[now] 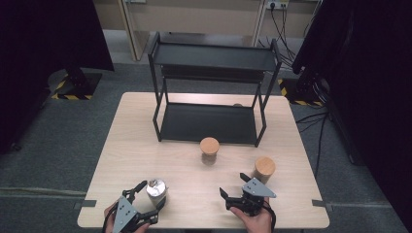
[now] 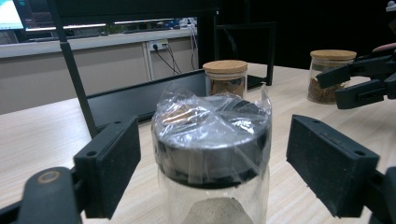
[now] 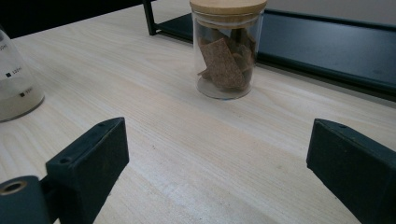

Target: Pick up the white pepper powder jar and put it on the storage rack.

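Note:
A glass jar [image 1: 156, 188] with a black lid under crinkled clear film stands near the table's front left, pale powder in its bottom. My left gripper [image 1: 153, 194] straddles its lid, and in the left gripper view the jar [image 2: 212, 135] stands between the two pads with a gap on each side, so the gripper [image 2: 212, 172] is open. My right gripper [image 1: 233, 184] hovers open over bare wood [image 3: 219, 158], nothing between its jaws. Ahead of it stands a cork-lidded jar [image 3: 226, 51] of brown cracker pieces. The powder jar's side [image 3: 14, 79] shows at its left.
A black two-tier metal rack [image 1: 209, 124] occupies the back half of the wooden table [image 1: 126, 145]. The cracker jar [image 1: 209, 150] stands just in front of the rack. A second cork-lidded jar [image 1: 265, 169] stands right of my right gripper. Bare table lies between the two grippers.

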Motion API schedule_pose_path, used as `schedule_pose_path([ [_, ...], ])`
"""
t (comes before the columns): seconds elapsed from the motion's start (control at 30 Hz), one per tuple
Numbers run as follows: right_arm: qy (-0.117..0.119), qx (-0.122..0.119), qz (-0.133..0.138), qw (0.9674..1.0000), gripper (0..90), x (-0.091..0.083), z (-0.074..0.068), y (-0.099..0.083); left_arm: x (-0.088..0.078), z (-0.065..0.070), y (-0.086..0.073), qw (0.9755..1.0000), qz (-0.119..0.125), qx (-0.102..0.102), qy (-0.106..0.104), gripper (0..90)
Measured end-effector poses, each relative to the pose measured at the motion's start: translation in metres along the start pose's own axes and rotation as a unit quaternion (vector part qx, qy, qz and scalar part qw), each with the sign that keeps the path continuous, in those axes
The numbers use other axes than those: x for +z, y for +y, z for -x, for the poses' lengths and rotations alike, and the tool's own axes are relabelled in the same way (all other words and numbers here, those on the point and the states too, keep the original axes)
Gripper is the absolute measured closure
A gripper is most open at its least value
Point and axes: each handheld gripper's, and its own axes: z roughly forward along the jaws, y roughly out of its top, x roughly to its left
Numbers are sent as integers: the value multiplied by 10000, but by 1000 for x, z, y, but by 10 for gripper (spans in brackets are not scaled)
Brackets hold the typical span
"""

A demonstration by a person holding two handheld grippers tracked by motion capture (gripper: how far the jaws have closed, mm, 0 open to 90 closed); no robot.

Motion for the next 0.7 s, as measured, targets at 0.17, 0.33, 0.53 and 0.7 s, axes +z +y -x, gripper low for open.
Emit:
schedule_pose_path([
  [0.17,3,2,-7,10000,60,0,0,0,3,-3,-1,10000,-4,-43,27,220],
  [0.33,0,-5,-23,10000,60,0,0,0,6,-2,-3,9999,-88,25,-56,274],
  [0.53,3,0,-37,10000,60,0,0,0,6,-1,-5,9999,-100,2,-50,324],
  [0.7,1,1,-37,10000,61,0,0,0,6,0,-3,9999,-119,11,-48,333],
])
